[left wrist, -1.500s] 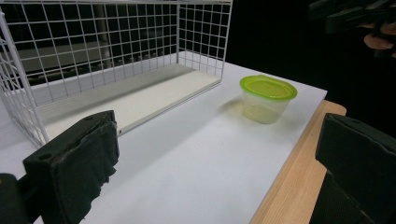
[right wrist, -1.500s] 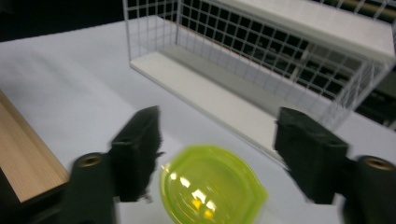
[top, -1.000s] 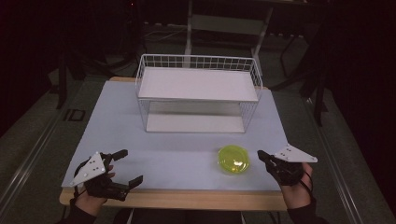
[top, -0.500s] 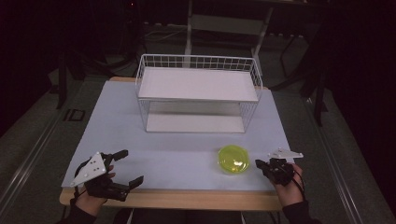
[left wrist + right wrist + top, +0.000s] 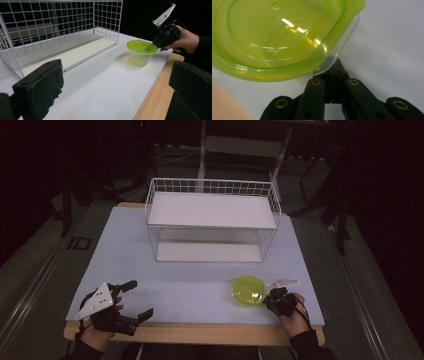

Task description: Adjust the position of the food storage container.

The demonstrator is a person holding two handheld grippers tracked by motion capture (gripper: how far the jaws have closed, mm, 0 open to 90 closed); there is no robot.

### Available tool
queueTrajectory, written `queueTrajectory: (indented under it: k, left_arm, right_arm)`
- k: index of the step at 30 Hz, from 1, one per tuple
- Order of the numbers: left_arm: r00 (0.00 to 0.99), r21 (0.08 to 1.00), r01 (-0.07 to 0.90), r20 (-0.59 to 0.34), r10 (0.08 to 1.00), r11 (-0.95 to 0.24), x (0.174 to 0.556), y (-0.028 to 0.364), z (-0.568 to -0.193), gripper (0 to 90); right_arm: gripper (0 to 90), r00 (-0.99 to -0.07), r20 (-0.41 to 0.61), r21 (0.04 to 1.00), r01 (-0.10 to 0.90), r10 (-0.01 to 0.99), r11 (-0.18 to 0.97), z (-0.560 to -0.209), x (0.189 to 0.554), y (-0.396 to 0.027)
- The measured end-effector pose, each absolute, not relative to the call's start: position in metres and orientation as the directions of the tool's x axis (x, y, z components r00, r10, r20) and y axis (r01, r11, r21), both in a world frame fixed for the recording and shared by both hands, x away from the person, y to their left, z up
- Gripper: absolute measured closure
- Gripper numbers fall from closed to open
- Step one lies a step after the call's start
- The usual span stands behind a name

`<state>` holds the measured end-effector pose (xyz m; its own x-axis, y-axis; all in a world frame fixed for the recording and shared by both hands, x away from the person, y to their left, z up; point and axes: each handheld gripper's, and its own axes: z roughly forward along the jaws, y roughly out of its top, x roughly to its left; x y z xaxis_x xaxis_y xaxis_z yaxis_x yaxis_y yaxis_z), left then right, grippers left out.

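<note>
A clear tub with a lime-green lid (image 5: 248,291) (image 5: 141,51) (image 5: 282,37) stands on the white tabletop (image 5: 190,285) near the front right. My right gripper (image 5: 270,299) (image 5: 155,44) (image 5: 334,67) is low beside the tub's right side. Its jaws are pressed together, and their tips sit just under the lid's overhanging rim, against the tub wall. Whether they pinch the rim I cannot tell. My left gripper (image 5: 128,300) (image 5: 115,95) rests at the front left of the table, open, with nothing between its fingers.
A white wire basket-shelf (image 5: 212,220) (image 5: 50,30) stands at the back middle of the table, its open side facing me. A wooden edge strip (image 5: 200,332) runs along the table's front. Dark floor and stands surround the table.
My right gripper has come down and moved left, from beside the tub to touching its right rim. The left gripper and the tub have stayed put.
</note>
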<state>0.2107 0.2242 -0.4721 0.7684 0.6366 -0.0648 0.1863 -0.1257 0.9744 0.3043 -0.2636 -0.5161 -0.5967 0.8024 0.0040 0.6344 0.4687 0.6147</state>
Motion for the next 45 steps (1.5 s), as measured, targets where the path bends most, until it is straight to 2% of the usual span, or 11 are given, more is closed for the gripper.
queueTrajectory:
  k: [13, 27, 45]
  left_arm:
    - [0.769, 0.974, 0.186, -0.063, 0.636, -0.129, 0.21, 0.224, -0.472, 0.5]
    - [0.772, 0.974, 0.184, -0.059, 0.633, -0.133, 0.21, 0.224, -0.472, 0.5]
    - [0.775, 0.974, 0.183, -0.058, 0.63, -0.136, 0.21, 0.223, -0.472, 0.5]
  right_arm:
    - [90.0, -0.649, 0.058, 0.619, 0.619, 0.759, 0.482, -0.515, 0.312, -0.222]
    - [90.0, -0.705, 0.057, 0.613, 0.583, 0.707, 0.532, -0.519, 0.322, -0.176]
    - [90.0, -0.725, 0.068, 0.614, 0.572, 0.685, 0.544, -0.52, 0.327, -0.152]
